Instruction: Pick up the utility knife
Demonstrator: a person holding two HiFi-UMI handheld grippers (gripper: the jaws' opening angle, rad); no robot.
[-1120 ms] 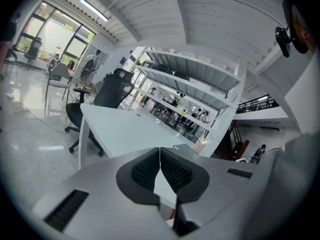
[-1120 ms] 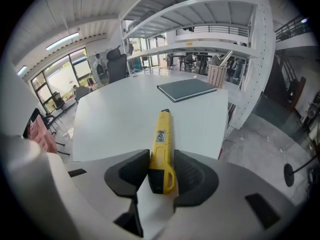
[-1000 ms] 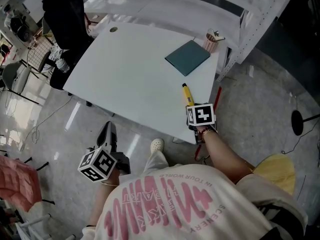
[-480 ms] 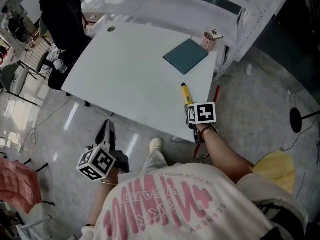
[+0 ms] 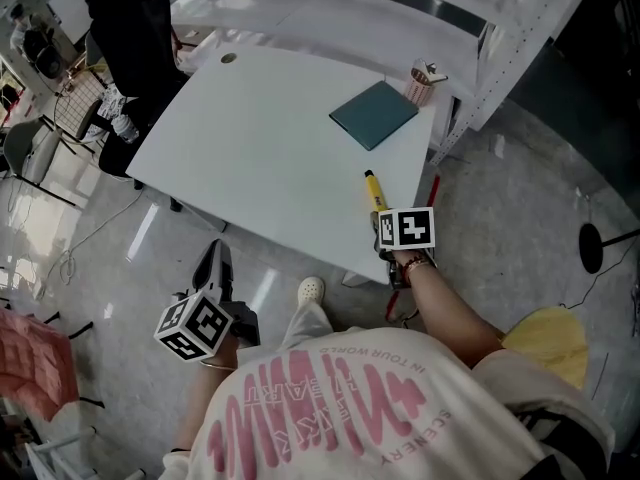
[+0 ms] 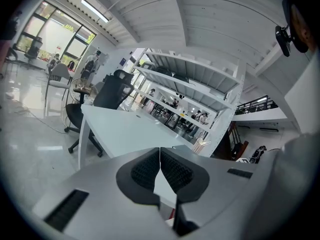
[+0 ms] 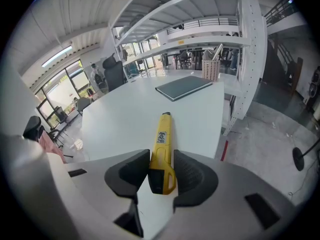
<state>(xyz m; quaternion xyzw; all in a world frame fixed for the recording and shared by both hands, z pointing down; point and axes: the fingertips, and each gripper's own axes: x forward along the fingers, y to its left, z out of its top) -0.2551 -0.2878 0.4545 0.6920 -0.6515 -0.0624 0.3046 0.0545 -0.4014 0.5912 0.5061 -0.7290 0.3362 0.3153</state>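
Little has moved since the earlier frames: both hands keep their places, and the utility knife (image 5: 372, 187) lies where it lay.

Right claw (image 7: 161, 156): angled down at the counter (image 5: 250, 138), near its right front corner. Jaws stand at a moderate width and straddle the butt end of the knife. Both dark pads (image 7: 131, 171) appear to bear on the yellow handle, one on each side, with no gap seen. The handle runs straight out from between the jaws.

Knife: yellow body, dark butt, flat on the counter. Its nose points toward a teal notebook (image 5: 374, 114) and lies well apart from it. In the head view the butt end is covered by the right claw's marker cube (image 5: 405, 228).

Left claw (image 6: 160, 166): held low at the person's left side, over the floor and off the counter's front edge. Its jaws are fully together, pad against pad, with nothing between them. It touches no object.

Other items: a pink pen cup (image 5: 425, 82) stands at the far right corner of the counter, beside a white shelf frame (image 5: 500, 38).
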